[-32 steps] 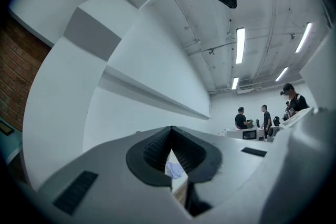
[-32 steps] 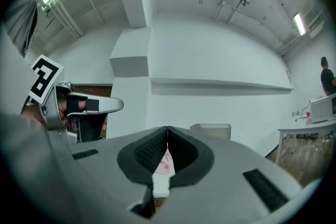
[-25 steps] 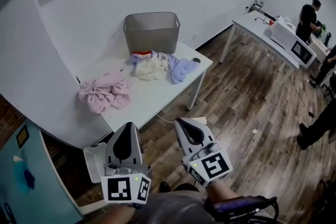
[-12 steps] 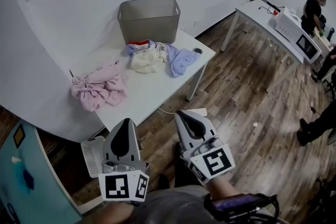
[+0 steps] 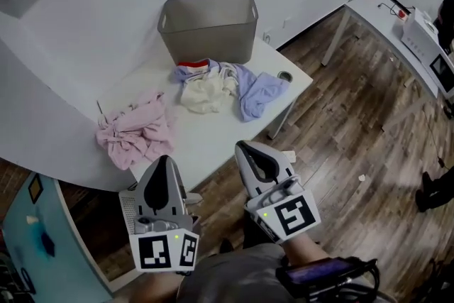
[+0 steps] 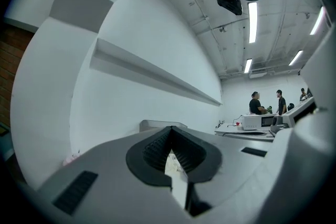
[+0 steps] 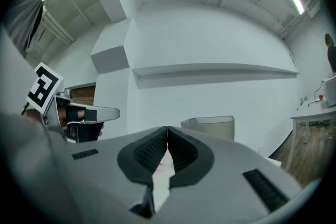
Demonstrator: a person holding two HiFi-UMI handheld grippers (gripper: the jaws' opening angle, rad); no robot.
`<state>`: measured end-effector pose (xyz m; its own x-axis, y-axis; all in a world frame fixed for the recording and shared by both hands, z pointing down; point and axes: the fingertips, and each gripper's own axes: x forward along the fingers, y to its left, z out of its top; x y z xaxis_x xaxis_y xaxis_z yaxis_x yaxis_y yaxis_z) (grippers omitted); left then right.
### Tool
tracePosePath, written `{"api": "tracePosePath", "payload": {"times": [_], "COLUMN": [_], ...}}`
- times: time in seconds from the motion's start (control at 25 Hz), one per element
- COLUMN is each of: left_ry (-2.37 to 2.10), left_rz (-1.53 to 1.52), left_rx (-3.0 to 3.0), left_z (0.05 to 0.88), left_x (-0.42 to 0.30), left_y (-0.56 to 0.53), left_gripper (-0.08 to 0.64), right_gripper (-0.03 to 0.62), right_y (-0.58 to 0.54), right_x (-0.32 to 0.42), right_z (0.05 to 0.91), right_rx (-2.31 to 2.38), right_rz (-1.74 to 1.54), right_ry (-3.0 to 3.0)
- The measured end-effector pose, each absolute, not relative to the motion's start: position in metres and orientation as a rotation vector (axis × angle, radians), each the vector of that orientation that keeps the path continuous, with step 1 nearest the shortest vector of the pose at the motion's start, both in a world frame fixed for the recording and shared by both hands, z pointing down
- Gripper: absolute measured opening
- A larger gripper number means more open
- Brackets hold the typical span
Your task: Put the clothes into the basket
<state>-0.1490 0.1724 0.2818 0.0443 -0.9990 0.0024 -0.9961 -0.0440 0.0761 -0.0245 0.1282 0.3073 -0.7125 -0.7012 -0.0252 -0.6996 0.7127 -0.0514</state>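
Note:
A grey basket (image 5: 208,25) stands at the far end of a white table (image 5: 206,140). In front of it lies a heap of clothes: a cream piece (image 5: 204,94), a lilac one (image 5: 259,92) and a red-edged one (image 5: 191,69). A pink garment (image 5: 135,132) lies apart at the table's left. My left gripper (image 5: 164,163) and right gripper (image 5: 245,150) are both shut and empty, held level just short of the table's near edge. The basket (image 7: 209,126) shows above the right gripper's jaws in its own view, and its rim (image 6: 157,124) just above the left's.
A second white table (image 5: 397,32) with an appliance stands at the far right on the wooden floor (image 5: 355,131). A white perforated crate (image 5: 128,204) sits below the table's near edge. People stand in the distance at a bench (image 6: 254,131).
The table, clothes and basket have come closer and shifted right in the head view. Both grippers have advanced toward the table's near edge, still shut.

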Motion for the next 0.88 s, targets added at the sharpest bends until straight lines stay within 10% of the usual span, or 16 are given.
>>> {"api": "tracePosePath", "payload": {"times": [0.88], "left_ry": [-2.593], "left_rz": [-0.131], "left_rx": [1.89], "left_z": [0.233], "left_x": [-0.173], "left_y": [0.108], "left_gripper": [0.008], "right_gripper": [0.009], "right_y": [0.024], "right_x": [-0.06], "right_z": [0.271], "right_rx": [-0.659], "right_rz": [0.005], "right_ry": [2.955]}}
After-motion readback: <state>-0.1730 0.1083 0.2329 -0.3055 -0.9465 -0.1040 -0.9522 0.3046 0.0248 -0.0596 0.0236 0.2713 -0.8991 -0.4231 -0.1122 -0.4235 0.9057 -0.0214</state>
